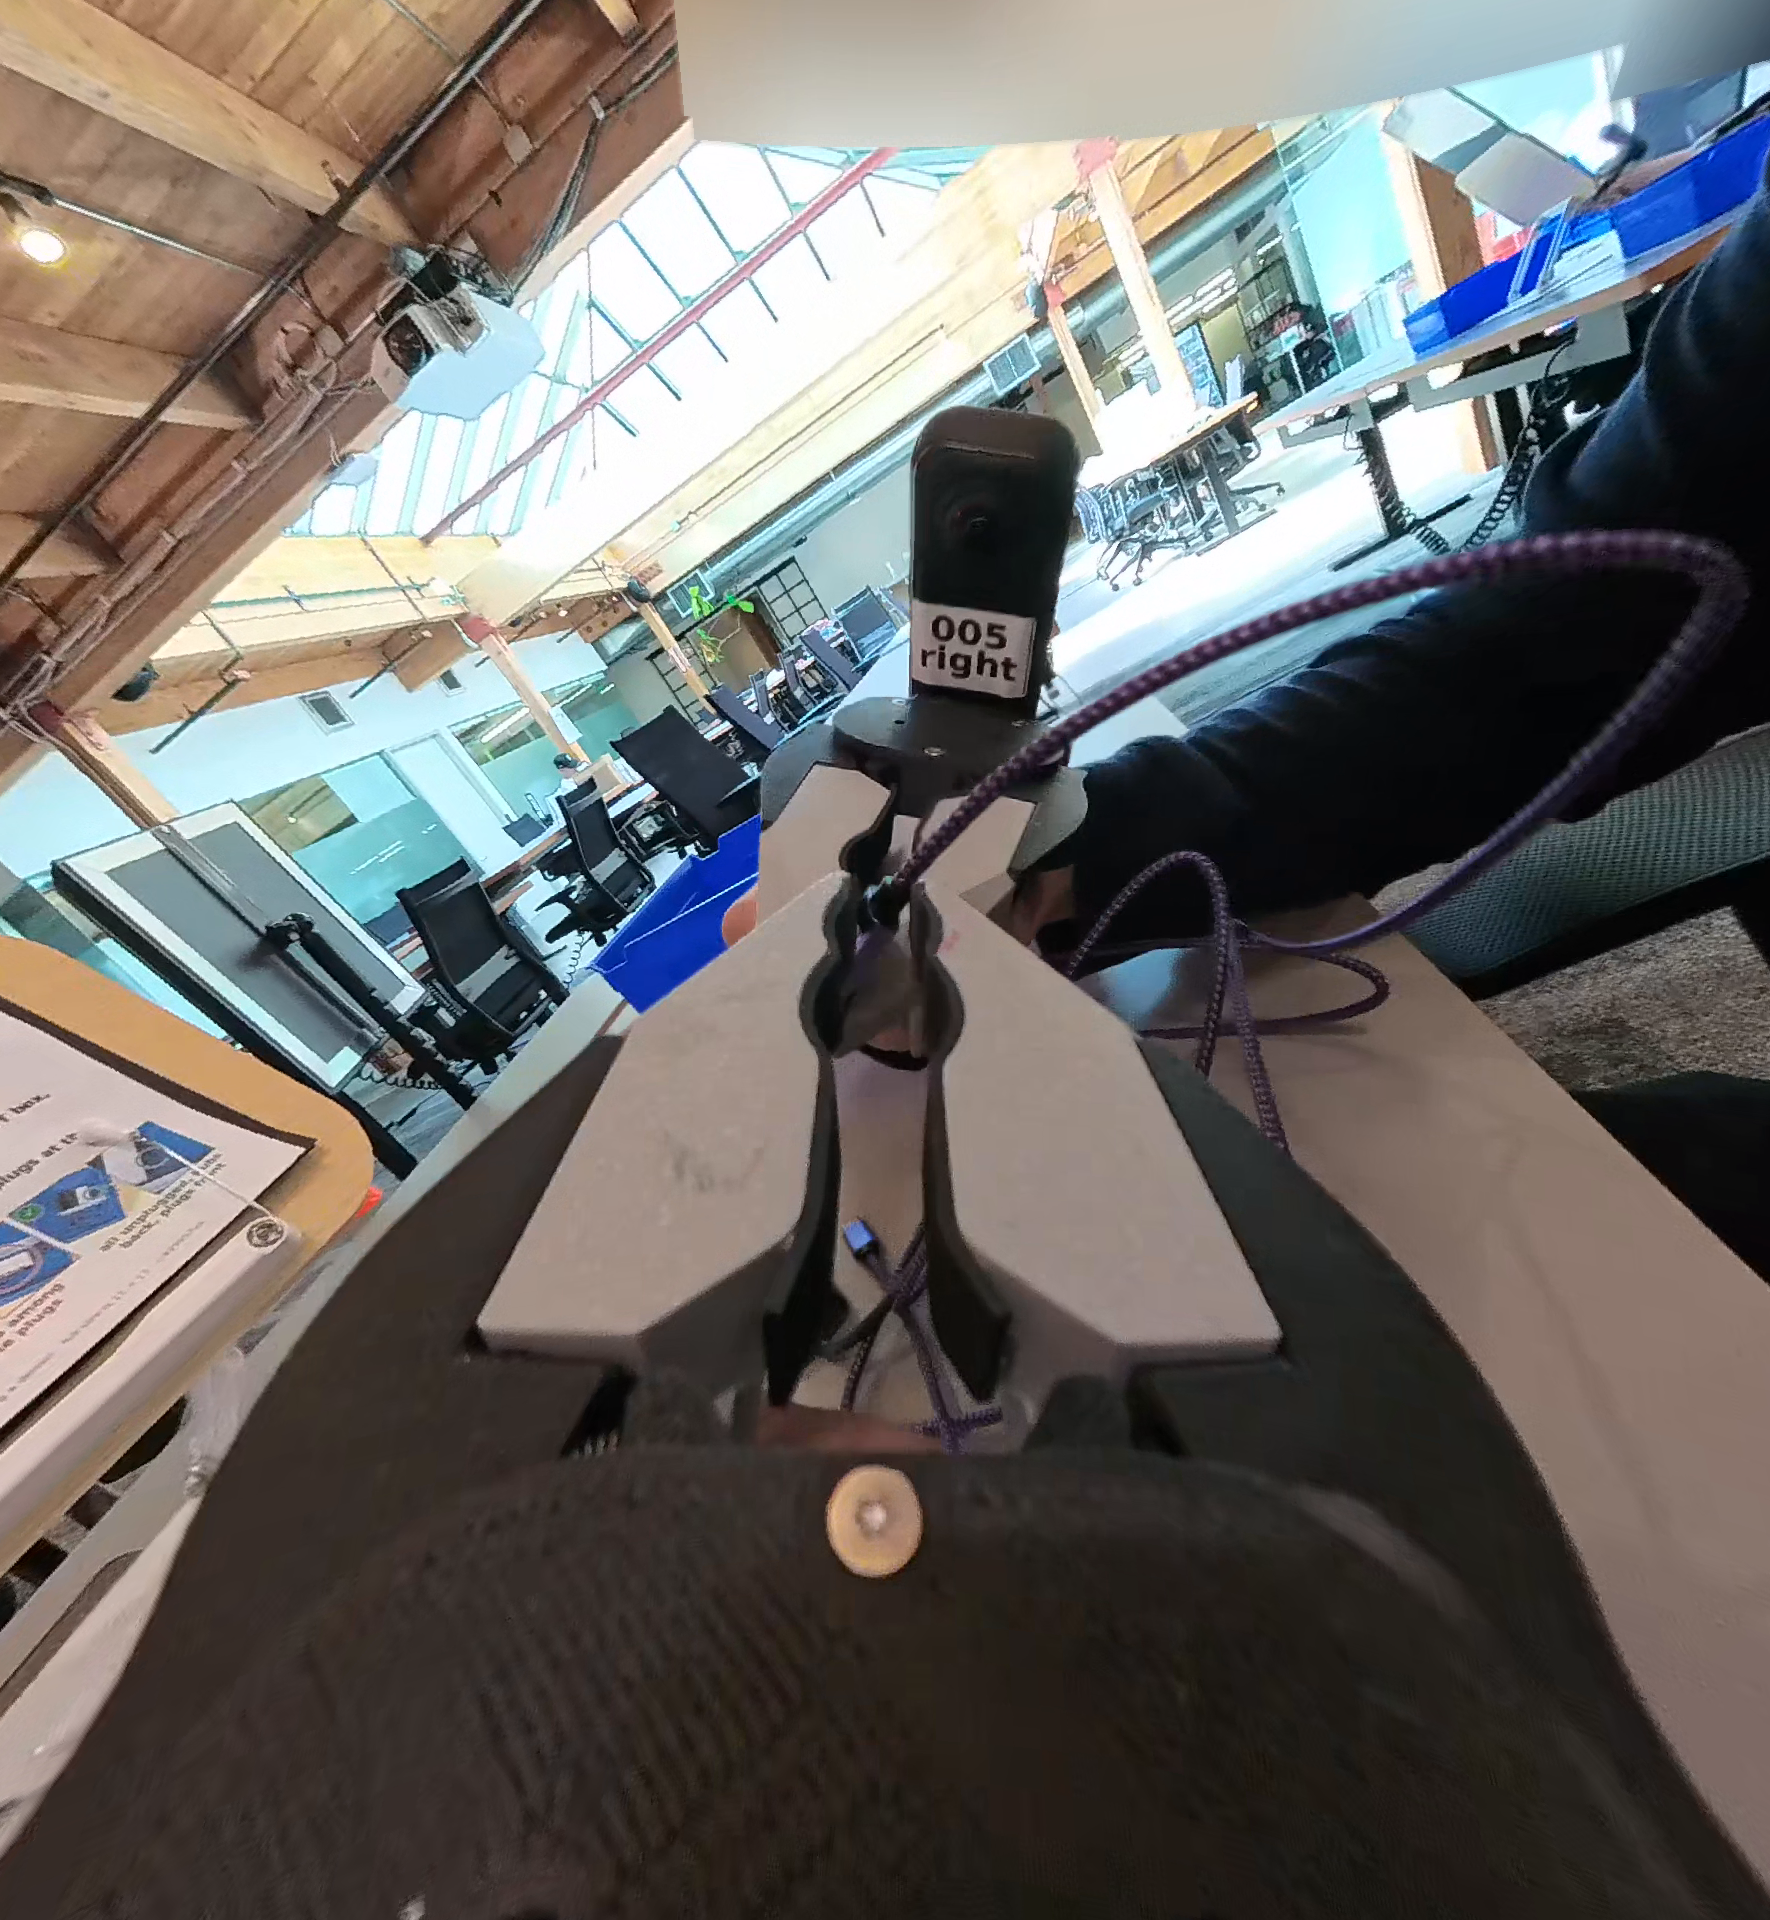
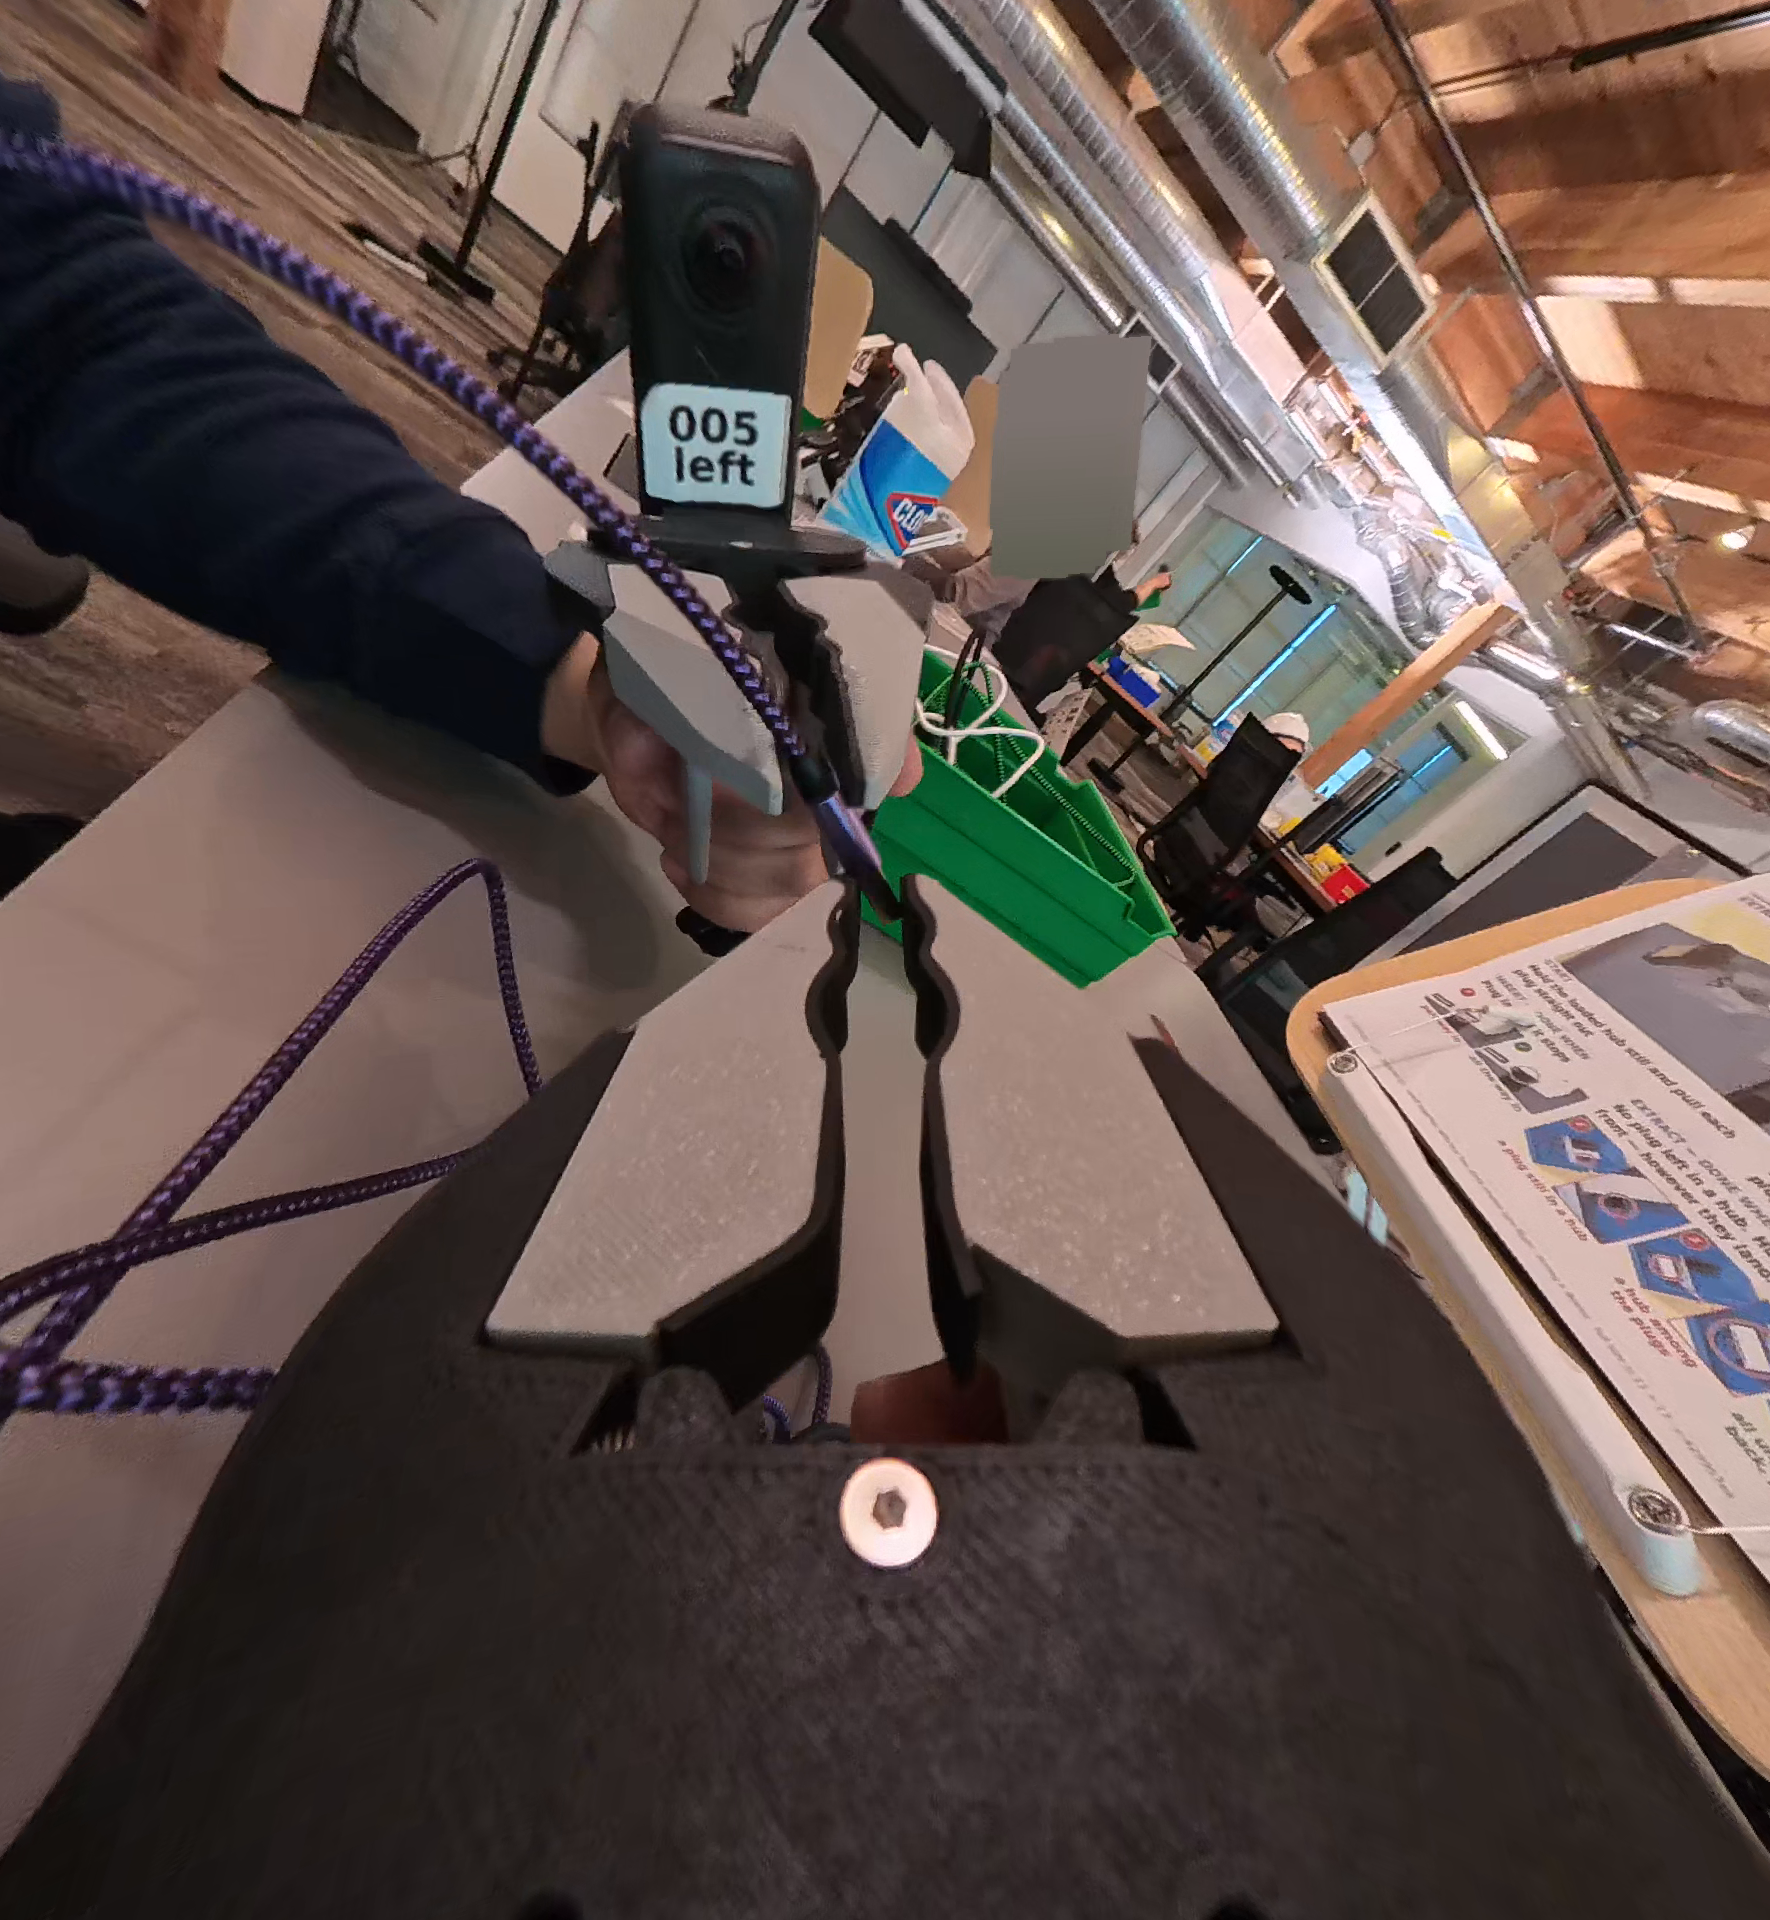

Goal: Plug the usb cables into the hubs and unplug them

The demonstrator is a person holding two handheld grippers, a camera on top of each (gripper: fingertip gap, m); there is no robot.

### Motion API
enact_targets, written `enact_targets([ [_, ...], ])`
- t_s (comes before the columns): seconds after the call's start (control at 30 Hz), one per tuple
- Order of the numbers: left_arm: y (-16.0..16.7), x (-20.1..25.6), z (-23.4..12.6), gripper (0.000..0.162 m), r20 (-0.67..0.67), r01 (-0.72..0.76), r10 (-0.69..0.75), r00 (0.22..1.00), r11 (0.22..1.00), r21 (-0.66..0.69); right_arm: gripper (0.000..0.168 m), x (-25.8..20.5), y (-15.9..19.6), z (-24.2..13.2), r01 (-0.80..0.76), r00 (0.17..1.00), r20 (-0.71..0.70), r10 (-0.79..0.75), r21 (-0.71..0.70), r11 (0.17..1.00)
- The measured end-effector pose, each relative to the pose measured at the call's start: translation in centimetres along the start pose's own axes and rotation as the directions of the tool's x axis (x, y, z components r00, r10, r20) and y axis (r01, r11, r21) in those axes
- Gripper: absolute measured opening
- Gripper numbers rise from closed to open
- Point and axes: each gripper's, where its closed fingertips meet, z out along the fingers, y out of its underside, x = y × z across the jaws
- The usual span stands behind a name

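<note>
only the right wrist view shows the green bin (image 2: 1006, 883) at centre; both grippers' jaws pinch the purple cable (image 1: 1546, 790), its plug hidden between fingertips.

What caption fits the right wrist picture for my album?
The right claw meets the left claw at the purple cable plug, green bin behind.

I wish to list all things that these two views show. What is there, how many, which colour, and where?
cable: one, purple braided, looped on the table, plug end between both grippers' tips
green bin: one, behind the left gripper
blue bin: one, behind the right gripper
instruction sheet: one, printed, on a wooden board
table: one, grey
left gripper: grey fingers, narrow gap
right gripper: the same
sleeves: two, dark blue
</note>
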Motion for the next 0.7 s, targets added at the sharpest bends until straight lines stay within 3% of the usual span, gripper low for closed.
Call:
enact_targets([
  [0.3, 1.1, -0.3, -0.1, 0.004, 0.016, 0.009, -0.008, 1.0, 0.999, -0.052, 0.003, -0.3, 1.5, -0.6, -0.067, 0.996, 0.051, 0.072, -0.085, 0.994],
  [0.7, 1.0, -0.4, -0.3, 0.005, 0.026, -0.004, 0.005, 1.0, 0.998, -0.057, 0.003, -0.8, 1.5, -0.3, -0.173, 0.98, 0.084, 0.18, -0.086, 0.981],
])
